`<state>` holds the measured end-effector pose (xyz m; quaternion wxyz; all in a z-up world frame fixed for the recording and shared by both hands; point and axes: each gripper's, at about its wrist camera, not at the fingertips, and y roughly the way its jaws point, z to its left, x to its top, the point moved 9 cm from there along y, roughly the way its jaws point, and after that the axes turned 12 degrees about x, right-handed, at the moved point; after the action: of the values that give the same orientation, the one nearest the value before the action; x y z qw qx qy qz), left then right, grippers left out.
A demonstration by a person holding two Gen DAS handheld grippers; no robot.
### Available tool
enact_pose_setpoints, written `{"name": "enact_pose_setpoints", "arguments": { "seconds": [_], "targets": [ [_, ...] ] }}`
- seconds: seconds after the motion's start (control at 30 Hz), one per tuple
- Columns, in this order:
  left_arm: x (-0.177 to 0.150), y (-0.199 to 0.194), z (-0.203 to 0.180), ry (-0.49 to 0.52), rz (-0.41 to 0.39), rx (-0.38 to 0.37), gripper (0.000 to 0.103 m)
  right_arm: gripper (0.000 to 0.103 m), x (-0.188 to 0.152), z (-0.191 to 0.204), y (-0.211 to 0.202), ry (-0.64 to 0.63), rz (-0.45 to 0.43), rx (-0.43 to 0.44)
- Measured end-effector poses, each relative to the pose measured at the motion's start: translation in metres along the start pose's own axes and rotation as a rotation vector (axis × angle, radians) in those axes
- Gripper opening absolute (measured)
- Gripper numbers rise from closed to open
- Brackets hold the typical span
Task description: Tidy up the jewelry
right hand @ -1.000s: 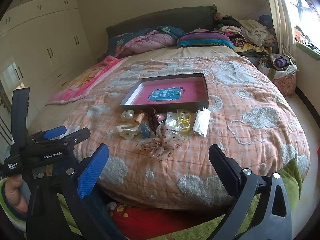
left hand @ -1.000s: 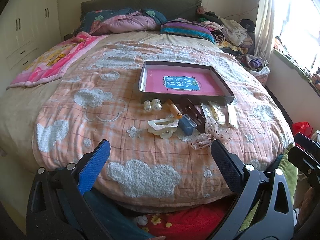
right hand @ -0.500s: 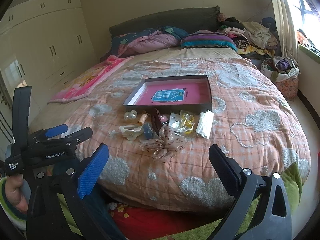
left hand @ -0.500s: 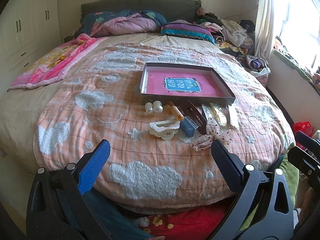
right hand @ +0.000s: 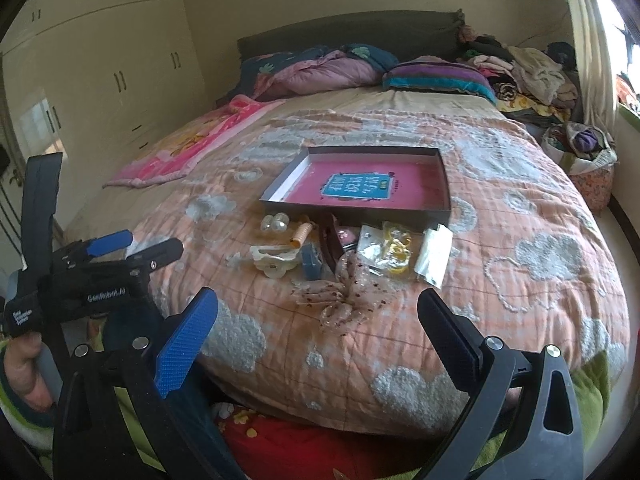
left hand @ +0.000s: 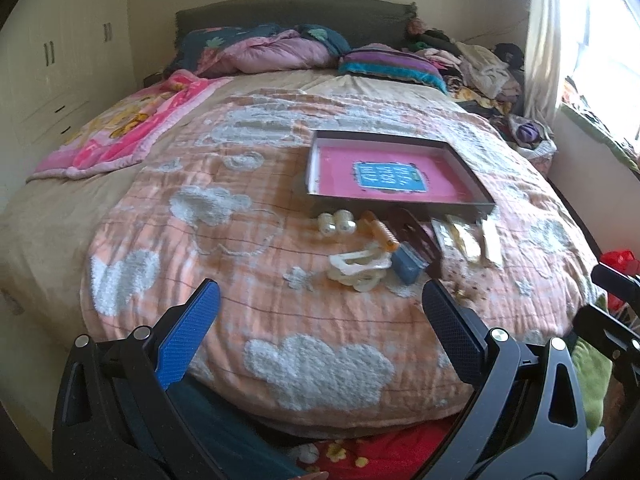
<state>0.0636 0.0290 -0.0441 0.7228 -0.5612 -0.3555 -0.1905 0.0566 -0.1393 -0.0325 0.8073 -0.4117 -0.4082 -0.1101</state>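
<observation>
A grey tray with a pink floor lies on the bed. In front of it is a heap of small items: two clear beads, an orange comb, a white hair claw, a blue box, packets of jewelry and a spotted sheer bow. My left gripper is open and empty, short of the heap. My right gripper is open and empty, near the bow. The left gripper also shows in the right wrist view.
The bed has an orange quilt with white clouds. A pink blanket lies at the left, pillows at the head. Clothes pile at the right by the window. Wardrobes stand on the left.
Both grippers have moved a little closer to the bed and the heap of items. Their jaws stay open.
</observation>
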Motion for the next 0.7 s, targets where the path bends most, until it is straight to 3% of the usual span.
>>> {"name": "enact_pose_setpoints", "arguments": {
  "seconds": [0.2,0.43,0.7],
  "targets": [
    [0.009,0.025,0.035,-0.059,0.027,0.071,0.094,0.099,0.002,-0.003,0.024,-0.004,0.047,0.043],
    [0.019,0.048,0.057,-0.101,0.046,0.103,0.094,0.099,0.010,-0.004,0.049,-0.059,0.081,0.073],
    [0.018,0.092,0.026,-0.027,0.116,0.041,0.094,0.099,0.001,-0.028,0.092,-0.058,0.156,0.071]
  ]
}}
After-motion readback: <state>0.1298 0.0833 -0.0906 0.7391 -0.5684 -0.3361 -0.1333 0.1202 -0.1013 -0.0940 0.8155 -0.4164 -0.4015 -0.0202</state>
